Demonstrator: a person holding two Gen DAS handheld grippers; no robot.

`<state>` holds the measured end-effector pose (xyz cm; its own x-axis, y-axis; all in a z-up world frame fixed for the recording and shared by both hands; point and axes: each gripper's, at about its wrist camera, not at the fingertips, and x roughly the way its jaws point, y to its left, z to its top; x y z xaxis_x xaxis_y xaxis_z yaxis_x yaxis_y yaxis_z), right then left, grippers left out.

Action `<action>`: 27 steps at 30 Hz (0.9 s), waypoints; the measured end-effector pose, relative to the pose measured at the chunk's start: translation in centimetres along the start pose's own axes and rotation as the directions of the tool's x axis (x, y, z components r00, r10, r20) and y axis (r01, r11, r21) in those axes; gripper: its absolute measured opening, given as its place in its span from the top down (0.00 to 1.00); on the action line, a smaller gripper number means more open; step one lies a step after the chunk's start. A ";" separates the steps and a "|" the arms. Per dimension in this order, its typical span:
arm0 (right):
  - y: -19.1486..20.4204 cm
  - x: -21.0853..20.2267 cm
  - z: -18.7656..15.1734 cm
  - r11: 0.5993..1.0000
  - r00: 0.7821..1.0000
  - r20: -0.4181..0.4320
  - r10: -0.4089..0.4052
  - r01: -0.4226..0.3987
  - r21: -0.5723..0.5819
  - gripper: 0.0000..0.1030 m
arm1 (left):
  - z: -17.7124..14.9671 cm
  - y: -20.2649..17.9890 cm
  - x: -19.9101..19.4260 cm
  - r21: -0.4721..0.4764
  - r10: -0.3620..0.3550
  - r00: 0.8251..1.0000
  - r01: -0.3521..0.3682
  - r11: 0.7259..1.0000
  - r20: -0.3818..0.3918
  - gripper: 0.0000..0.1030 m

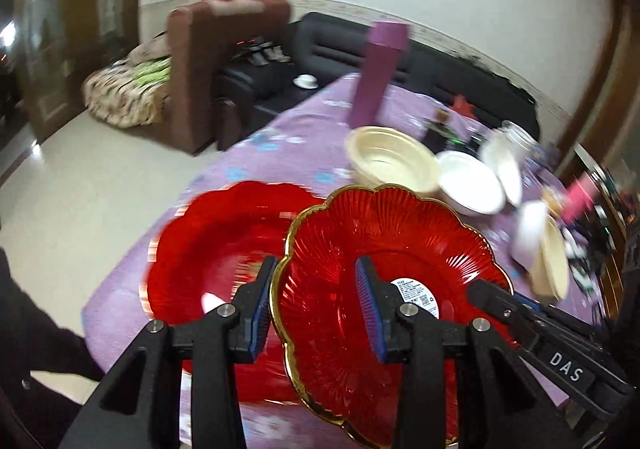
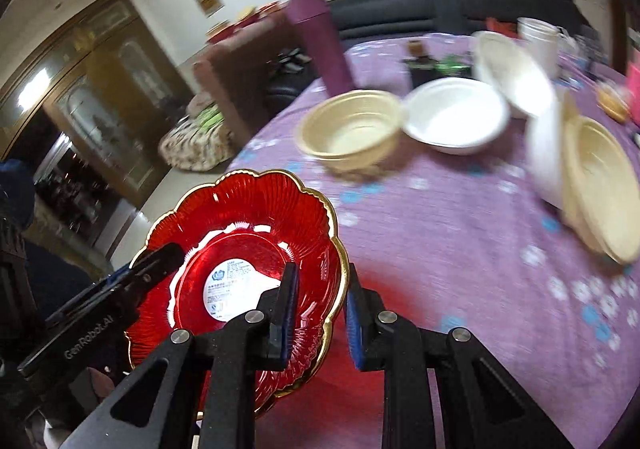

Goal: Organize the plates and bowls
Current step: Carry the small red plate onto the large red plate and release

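Note:
A red glass plate with a gold scalloped rim is held tilted above the purple table, between both grippers. My left gripper straddles its left rim with open jaws. My right gripper straddles the plate's right rim, jaws around the edge with a gap showing. A second red plate lies on the table under and left of the held one. A beige bowl and a white bowl sit further back. More beige and white bowls lean at the right.
A tall purple flask stands behind the bowls. A dark bottle, white cup and pink item crowd the far right of the purple tablecloth. Sofas and floor lie beyond the table's left edge.

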<state>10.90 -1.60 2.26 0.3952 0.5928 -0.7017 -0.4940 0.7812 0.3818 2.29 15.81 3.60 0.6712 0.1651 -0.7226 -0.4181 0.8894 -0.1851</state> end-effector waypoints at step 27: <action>6.0 11.4 0.4 0.988 0.991 -0.113 -0.065 0.048 -0.149 0.74 | 0.4 8.0 6.9 -0.133 0.047 0.991 -0.064 0.989 -0.127 0.41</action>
<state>12.79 9.93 -3.18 0.3363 0.5145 -0.7888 -0.5840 0.7710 0.2539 3.82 24.20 -2.62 0.5678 0.1512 -0.8091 -0.5374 0.8127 -0.2253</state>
